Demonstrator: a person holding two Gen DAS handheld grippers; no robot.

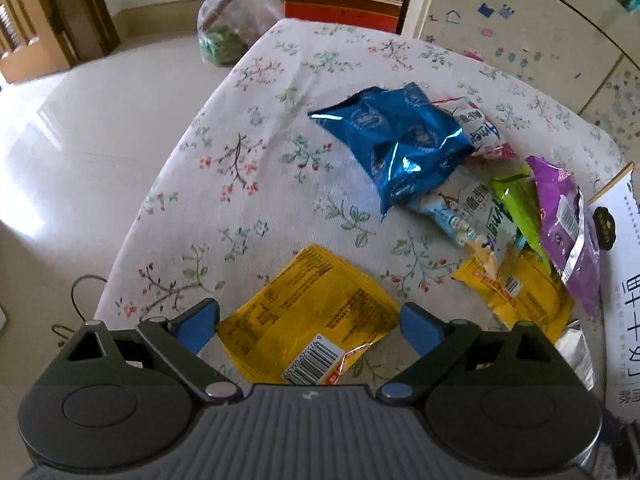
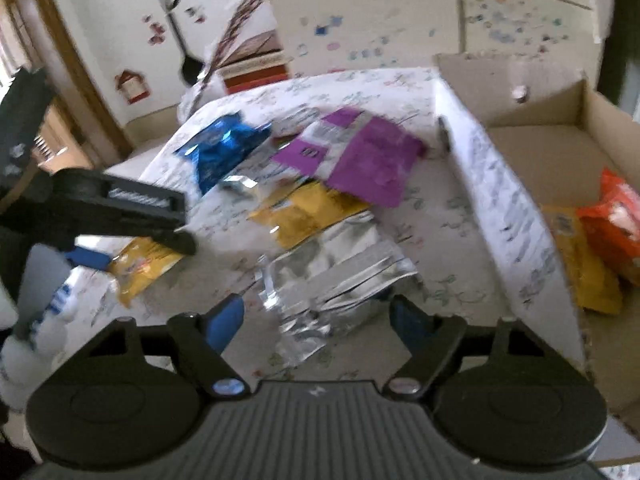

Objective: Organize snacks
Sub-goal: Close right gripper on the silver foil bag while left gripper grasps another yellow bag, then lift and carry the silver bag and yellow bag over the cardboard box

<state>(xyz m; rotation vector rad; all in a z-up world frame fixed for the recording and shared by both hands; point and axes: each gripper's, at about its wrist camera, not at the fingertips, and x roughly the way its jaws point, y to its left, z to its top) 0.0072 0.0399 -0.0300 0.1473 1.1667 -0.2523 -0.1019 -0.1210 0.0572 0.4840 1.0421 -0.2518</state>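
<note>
One barcode on yellow packet.

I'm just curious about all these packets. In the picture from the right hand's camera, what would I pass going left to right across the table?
Blue packet → purple packet → white side of the cardboard box → orange packet inside the box.
</note>
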